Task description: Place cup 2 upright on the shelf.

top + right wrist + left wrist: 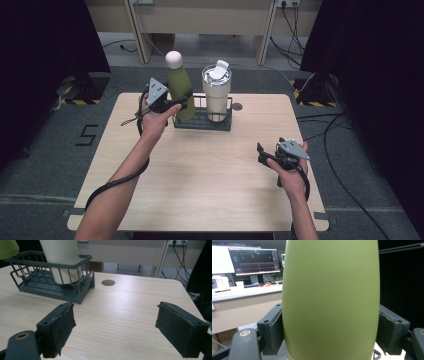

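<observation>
My left gripper point(329, 340) has its jaws clamped on the green bottle point(180, 90) at the wire rack point(202, 122), seemingly just inside its left end, so I'd next set it down or lift it straight, right gripper point(267, 152) open and idle.

Green bottle point(330, 300): top and base cut off by the left gripper view's edges; in the right gripper view only a corner shows at the upper left point(7, 248).
Bottle base in the wire rack point(202, 122): hidden behind the left gripper point(175, 103), so whether it rests in the rack cannot be told.
Cream tumbler point(61, 260): upper part cut off in the right gripper view.
Monitor point(254, 261): screen contents too small to read.
</observation>
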